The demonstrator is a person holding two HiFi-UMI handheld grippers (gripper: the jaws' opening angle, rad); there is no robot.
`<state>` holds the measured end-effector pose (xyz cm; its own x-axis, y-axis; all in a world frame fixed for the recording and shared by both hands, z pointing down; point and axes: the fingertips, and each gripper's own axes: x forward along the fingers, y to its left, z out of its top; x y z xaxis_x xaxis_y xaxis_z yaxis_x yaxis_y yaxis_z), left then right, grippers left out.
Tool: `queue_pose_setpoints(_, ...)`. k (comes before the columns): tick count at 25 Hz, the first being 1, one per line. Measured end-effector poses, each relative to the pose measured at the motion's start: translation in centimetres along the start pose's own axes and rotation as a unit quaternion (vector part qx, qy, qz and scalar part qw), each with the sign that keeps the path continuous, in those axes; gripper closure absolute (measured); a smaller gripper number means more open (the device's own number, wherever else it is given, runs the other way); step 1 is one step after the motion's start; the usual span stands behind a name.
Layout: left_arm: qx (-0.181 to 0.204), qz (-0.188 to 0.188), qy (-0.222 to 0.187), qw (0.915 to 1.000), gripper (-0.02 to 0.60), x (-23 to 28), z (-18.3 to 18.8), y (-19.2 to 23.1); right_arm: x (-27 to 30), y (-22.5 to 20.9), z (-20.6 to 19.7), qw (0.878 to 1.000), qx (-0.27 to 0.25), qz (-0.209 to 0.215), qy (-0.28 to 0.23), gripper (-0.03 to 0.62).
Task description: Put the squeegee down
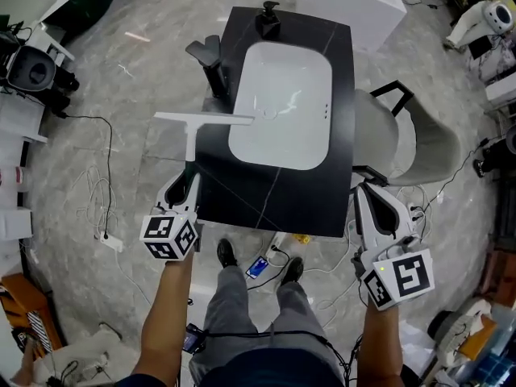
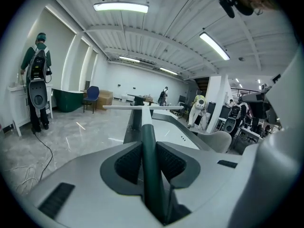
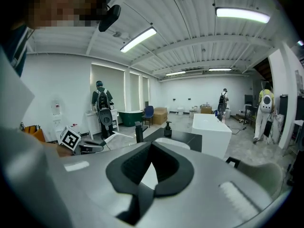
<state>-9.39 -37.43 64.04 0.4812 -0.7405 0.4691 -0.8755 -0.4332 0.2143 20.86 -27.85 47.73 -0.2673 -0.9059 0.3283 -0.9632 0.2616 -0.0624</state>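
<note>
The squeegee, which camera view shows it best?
The head view: the whole squeegee shows from above, white blade and handle running back into the left gripper. The left gripper view shows the handle clamped between the fingers, the blade foreshortened beyond. The right gripper view shows only a small white part at the left.

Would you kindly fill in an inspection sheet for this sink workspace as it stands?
Surface: black countertop with a white basin set in it.
Job's things: squeegee held by its handle, blade over the countertop's left edge; contact cannot be told.
Clutter: faucet and soap dispenser on the countertop.
Grippers: left gripper shut on the squeegee; right gripper shut, empty, at the near right corner.
Cables: loose lead and power strip on the floor at left; more leads below the near edge.
Surroundings: grey chair at right; person standing far off.
</note>
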Motion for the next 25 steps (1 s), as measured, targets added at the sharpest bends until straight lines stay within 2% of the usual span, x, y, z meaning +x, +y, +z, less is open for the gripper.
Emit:
queue_pose_setpoints(12, 0.002, 0.014, 0.049, 0.9987, 0.488, 6.0, -5.7, 1.6, 2.4, -0.4, -5.6, 0.999, 0.029, 0.004, 0.032, 0.585)
queue_pose_setpoints(25, 0.005, 0.024, 0.086, 0.996, 0.488, 9.0, -8.0, 2.4, 4.0, -1.2, -8.0, 0.998, 0.045, 0.002, 0.049, 0.585)
